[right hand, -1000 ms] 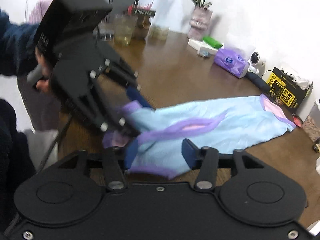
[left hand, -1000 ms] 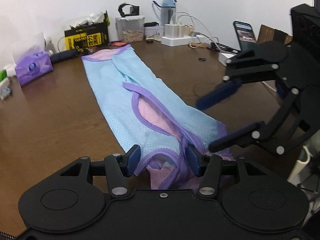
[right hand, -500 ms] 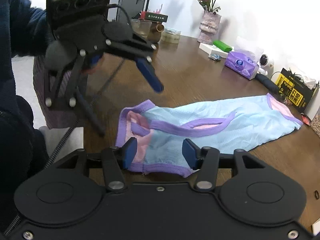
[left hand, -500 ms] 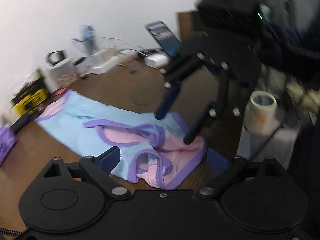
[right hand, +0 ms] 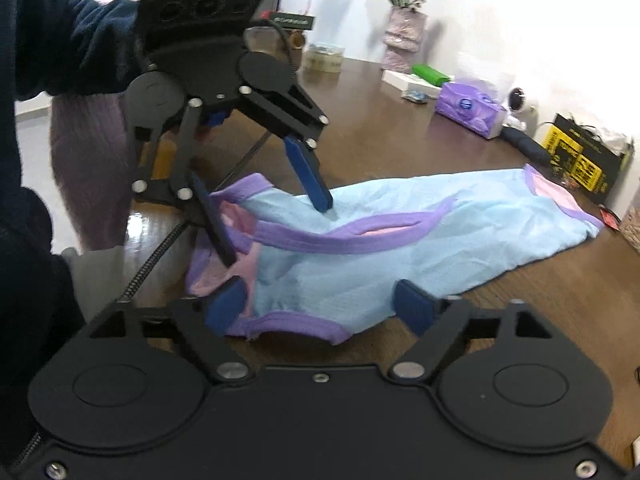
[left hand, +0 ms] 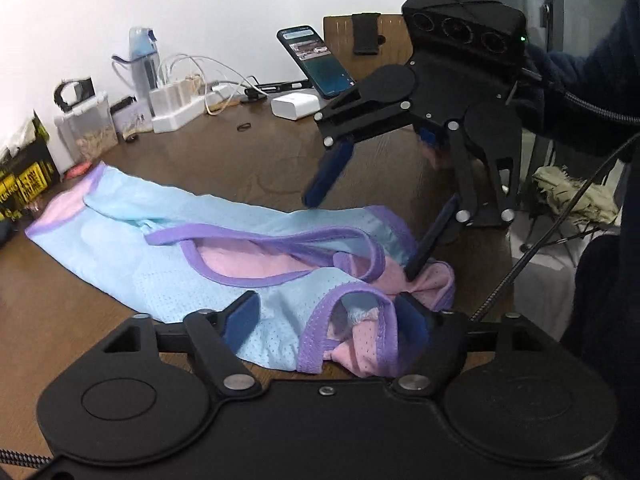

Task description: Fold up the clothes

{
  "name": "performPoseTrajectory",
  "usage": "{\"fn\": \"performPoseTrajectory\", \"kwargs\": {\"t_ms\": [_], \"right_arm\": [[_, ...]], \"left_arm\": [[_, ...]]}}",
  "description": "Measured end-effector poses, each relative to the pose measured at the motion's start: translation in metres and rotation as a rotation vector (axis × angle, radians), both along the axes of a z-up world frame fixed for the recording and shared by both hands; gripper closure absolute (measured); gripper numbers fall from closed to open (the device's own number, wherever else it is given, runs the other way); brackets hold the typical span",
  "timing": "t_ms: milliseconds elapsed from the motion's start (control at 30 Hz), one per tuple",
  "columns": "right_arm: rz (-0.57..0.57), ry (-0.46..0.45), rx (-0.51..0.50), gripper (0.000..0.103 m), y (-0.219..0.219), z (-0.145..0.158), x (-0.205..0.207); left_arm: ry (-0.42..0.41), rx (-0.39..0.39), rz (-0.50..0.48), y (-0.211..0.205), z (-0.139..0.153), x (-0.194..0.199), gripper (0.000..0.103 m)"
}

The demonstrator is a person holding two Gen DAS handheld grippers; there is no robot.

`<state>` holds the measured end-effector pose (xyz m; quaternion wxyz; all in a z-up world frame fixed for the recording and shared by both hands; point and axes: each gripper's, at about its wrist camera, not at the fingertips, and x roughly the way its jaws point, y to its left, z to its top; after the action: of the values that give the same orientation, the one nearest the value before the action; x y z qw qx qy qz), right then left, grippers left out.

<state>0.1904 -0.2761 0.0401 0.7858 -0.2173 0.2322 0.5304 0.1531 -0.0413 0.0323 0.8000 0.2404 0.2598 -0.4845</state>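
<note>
A light blue garment [left hand: 168, 240] with purple trim and pink lining lies lengthwise on the brown table [left hand: 60, 312]; it also shows in the right wrist view [right hand: 440, 232]. Its crumpled near end sits between the fingers of my left gripper [left hand: 326, 316], whose jaws are opening, pads off the cloth. My right gripper [right hand: 320, 306] is opening too, with the purple hem lying loose between its fingers. Each gripper shows in the other's view: the right gripper [left hand: 366, 232] and the left gripper [right hand: 276, 232] both hang over that same end.
Along the far wall stand a phone [left hand: 316, 62] on a stand, a power strip [left hand: 176, 112] with cables and a water bottle [left hand: 142, 60]. A purple tissue pack [right hand: 468, 108], a vase [right hand: 400, 36] and a yellow-black box [right hand: 580, 160] line the other side. A person's dark sleeve [right hand: 60, 40] is close by.
Both grippers have opened and let go of the garment's end, which now rests on the table. The left gripper rolled and swung right; the right one sank a little.
</note>
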Motion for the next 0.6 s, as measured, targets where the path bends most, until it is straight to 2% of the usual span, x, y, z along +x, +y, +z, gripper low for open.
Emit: {"fn": "performPoseTrajectory", "kwargs": {"t_ms": [67, 233, 367, 500, 600], "right_arm": [[0.012, 0.033, 0.014, 0.008, -0.002, -0.002, 0.001], [0.052, 0.061, 0.032, 0.008, -0.007, -0.001, 0.000], [0.059, 0.045, 0.073, 0.006, -0.014, 0.003, 0.001], [0.108, 0.061, 0.041, 0.004, -0.004, 0.002, 0.004], [0.093, 0.052, 0.017, 0.003, 0.003, 0.003, 0.006]], "left_arm": [[-0.001, -0.010, -0.024, 0.000, -0.002, 0.001, 0.000], [0.062, -0.034, -0.042, 0.004, -0.004, 0.009, 0.000], [0.029, -0.073, -0.099, 0.007, 0.000, 0.004, 0.000], [-0.018, -0.089, -0.120, 0.006, 0.000, 0.002, 0.000], [-0.010, -0.047, -0.107, 0.001, -0.004, 0.006, 0.000]]}}
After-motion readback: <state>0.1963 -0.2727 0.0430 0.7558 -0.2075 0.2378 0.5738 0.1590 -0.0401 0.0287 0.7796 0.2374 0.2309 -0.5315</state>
